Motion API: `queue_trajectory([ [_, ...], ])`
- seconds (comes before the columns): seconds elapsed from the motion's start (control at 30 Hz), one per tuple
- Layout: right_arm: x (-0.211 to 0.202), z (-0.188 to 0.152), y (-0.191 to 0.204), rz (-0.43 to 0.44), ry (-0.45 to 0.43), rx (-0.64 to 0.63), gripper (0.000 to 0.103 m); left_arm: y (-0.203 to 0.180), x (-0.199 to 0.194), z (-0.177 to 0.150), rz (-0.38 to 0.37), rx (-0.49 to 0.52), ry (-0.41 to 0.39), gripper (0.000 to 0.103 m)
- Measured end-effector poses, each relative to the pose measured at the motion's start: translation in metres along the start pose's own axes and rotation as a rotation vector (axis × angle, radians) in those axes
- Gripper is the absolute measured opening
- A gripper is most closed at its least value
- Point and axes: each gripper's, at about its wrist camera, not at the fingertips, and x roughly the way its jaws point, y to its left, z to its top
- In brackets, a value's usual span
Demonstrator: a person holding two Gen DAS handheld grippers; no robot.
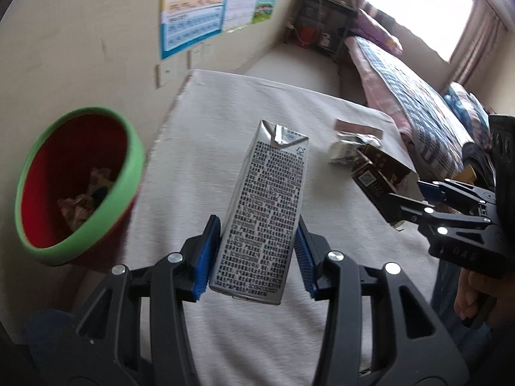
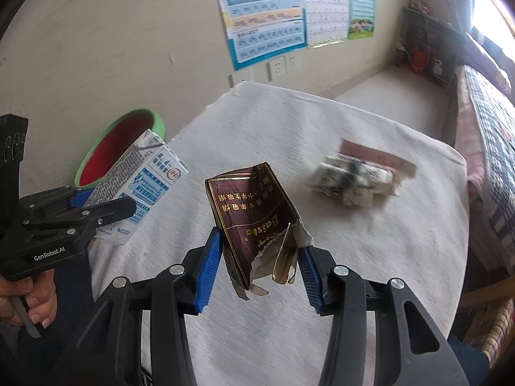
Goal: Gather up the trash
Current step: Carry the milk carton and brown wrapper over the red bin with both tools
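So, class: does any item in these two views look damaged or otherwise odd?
Yes. The dark red cigarette box clamped in the right hand-held gripper is torn open, its lower edge ragged with flaps hanging. On the white tablecloth, a crumpled wrapper lies squashed.

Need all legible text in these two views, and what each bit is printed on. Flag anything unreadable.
"GenRobot.AI": on the left hand-held gripper body, right wrist view.
"Baiisha", roughly, in upside-down gold script: on the torn brown cigarette pack in the right hand-held gripper.
Chinese characters on that pack: visible, not transcribed with confidence.
Milk carton dense print: too small to read.
Wall posters: blurred, unreadable.
Crumpled wrapper on the table: blurred.
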Motion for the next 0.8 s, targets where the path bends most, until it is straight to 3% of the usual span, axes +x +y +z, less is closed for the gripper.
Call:
queue_trajectory([
  [0.8,0.051,0.07,0.137,0.143,-0.014,-0.205,0.045,0.159,-0.056,-0.002,0.279,-0.326,-0.198,0.043],
])
